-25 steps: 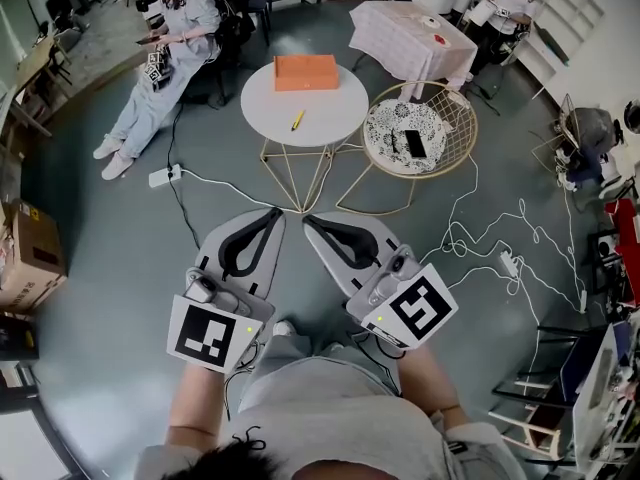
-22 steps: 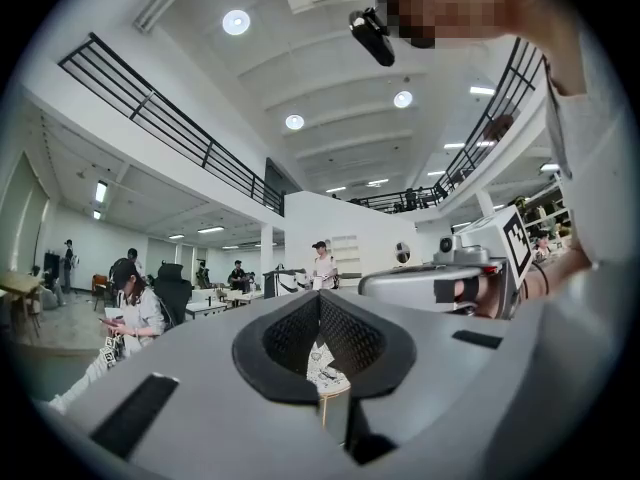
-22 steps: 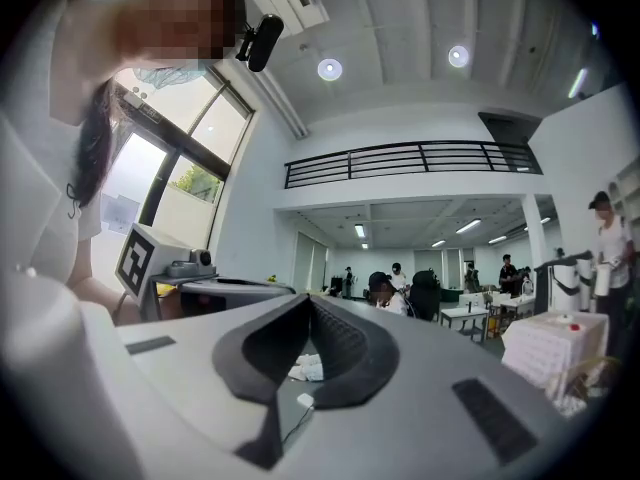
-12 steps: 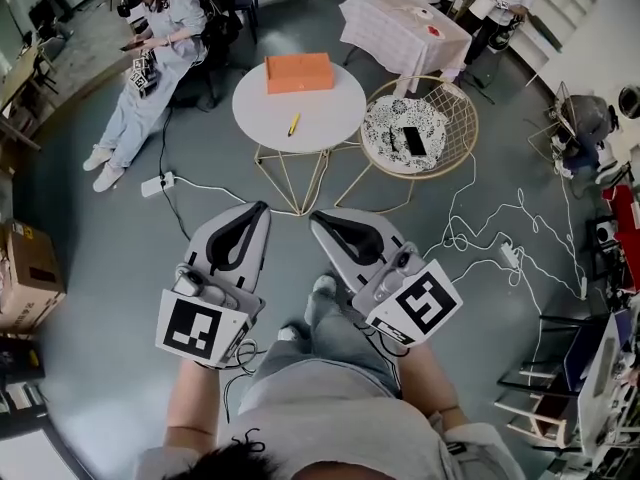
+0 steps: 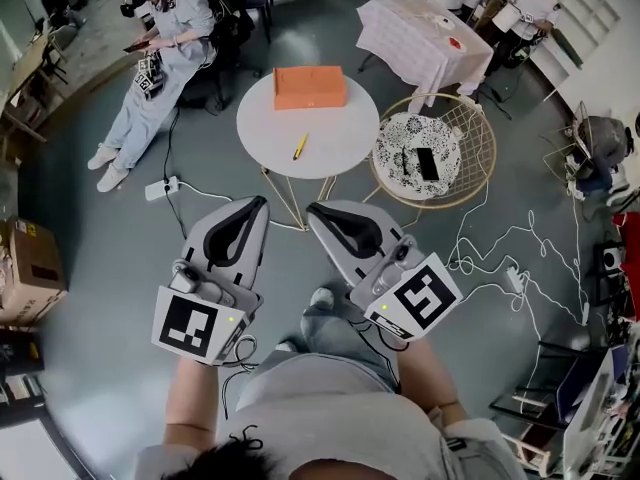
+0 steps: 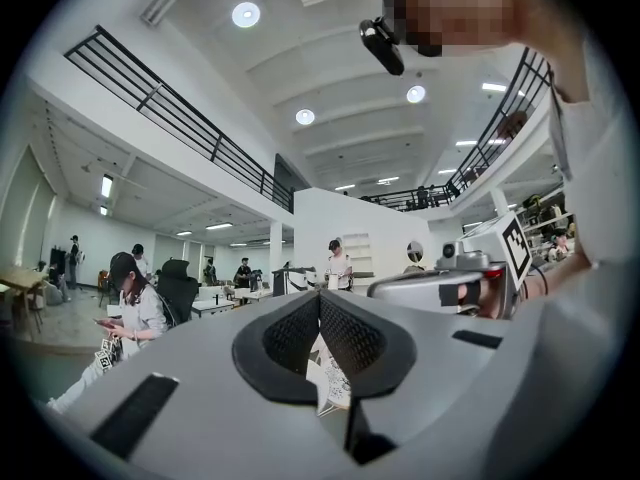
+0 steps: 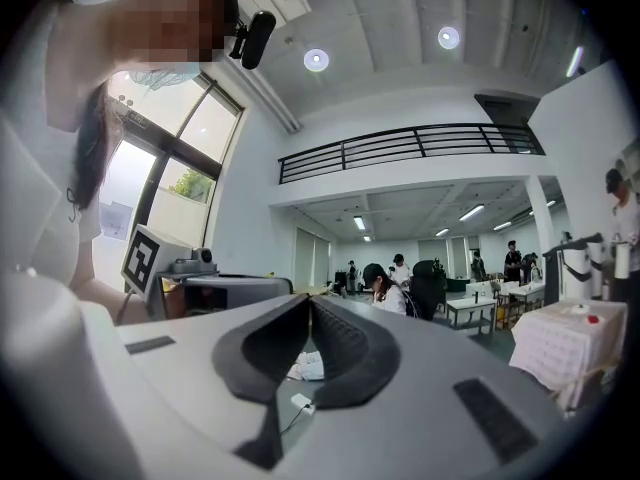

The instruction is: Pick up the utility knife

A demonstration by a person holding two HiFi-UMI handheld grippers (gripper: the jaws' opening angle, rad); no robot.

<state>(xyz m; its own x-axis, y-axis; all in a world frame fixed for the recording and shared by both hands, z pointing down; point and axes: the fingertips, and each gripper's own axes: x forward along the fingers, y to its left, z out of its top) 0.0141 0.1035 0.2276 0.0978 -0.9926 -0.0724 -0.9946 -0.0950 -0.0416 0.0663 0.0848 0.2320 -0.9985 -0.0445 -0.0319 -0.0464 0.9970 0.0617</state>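
Both claws are clenched and empty: in each gripper view the two jaws meet at the tips, with only an oval gap behind them. In the head view the left claw [image 5: 256,205] and right claw [image 5: 319,212] hang side by side over the grey floor [image 5: 110,248], tips apart from each other and pointing toward the round white surface [image 5: 345,128].

The utility knife [image 5: 299,146], yellow, lies on the near half of that surface, inside the rim and well apart from both claws. An orange box [image 5: 310,86] sits on the far half, apart from the knife.

A wire basket chair [image 5: 470,183] stands just beside the surface's right edge. A white cable [image 5: 215,184] crosses the floor from a power strip [image 5: 160,188] toward the surface's wire legs [image 5: 290,193]. A seated person [image 5: 160,43] is beyond the left edge.
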